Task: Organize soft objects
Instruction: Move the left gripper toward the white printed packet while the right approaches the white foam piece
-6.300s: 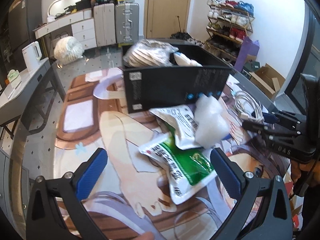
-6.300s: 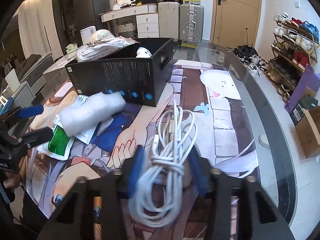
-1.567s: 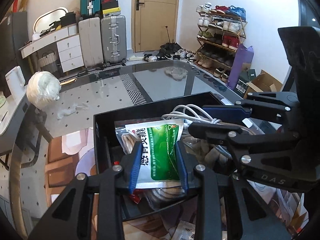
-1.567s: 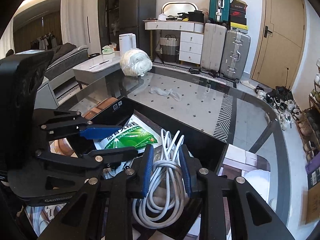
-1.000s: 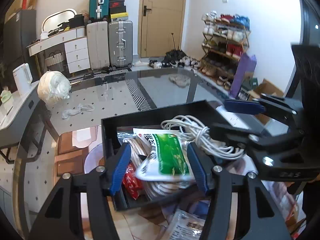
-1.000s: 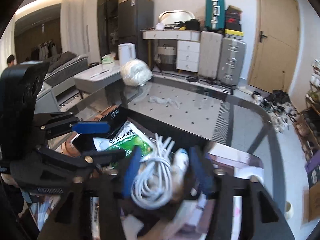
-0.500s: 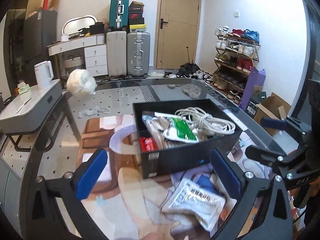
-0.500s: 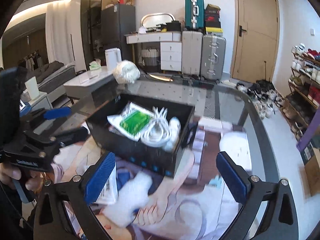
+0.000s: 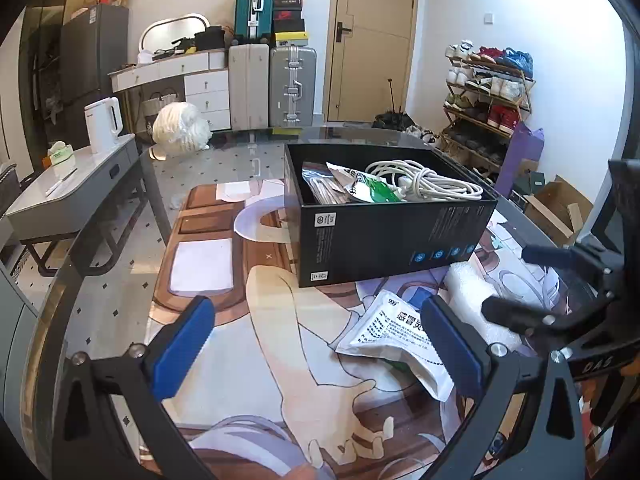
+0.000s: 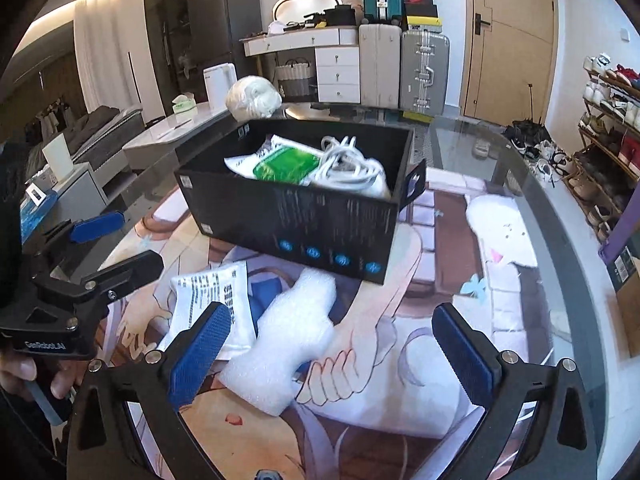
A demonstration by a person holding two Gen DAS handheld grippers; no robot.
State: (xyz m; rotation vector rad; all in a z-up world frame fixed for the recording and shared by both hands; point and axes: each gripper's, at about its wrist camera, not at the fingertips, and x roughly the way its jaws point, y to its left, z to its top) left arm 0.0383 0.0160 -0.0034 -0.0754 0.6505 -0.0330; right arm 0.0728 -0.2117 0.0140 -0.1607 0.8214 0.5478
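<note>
Both pairs of fingers stand spread wide with nothing between them; the left gripper (image 9: pixel 316 344) hangs over the printed mat on the desk (image 9: pixel 120 312), its blue pads well apart, and the right gripper (image 10: pixel 332 352) hangs over the same mat nearer the loose items; each gripper shows in the other's view, the right one at the right edge of the left wrist view (image 9: pixel 560 304) and the left one at the left edge of the right wrist view (image 10: pixel 80 264), with a hand (image 10: pixel 28 372) gripping its handle; a black box (image 9: pixel 392 236) stands on the mat beyond both grippers, open at the top; inside it lie a green-and-white sachet (image 10: pixel 286 164), a coiled white cable (image 9: pixel 424 184) touching the sachet, and a clear bag (image 9: pixel 320 184) of pale contents at the left side as the left wrist view shows it; on the mat in front of the box, outside it, lie a white sachet with dark print (image 9: pixel 394 336) and a piece of white foam wrap (image 10: pixel 294 336); the two touch, the foam wrap overlapping the sachet's edge; the foam wrap lies just ahead of the right gripper's left-hand finger (image 10: pixel 200 350), not touching it so far as can be told; a white bundled bag (image 9: pixel 182 128) sits at the far end of the desk, well apart from the box.
</note>
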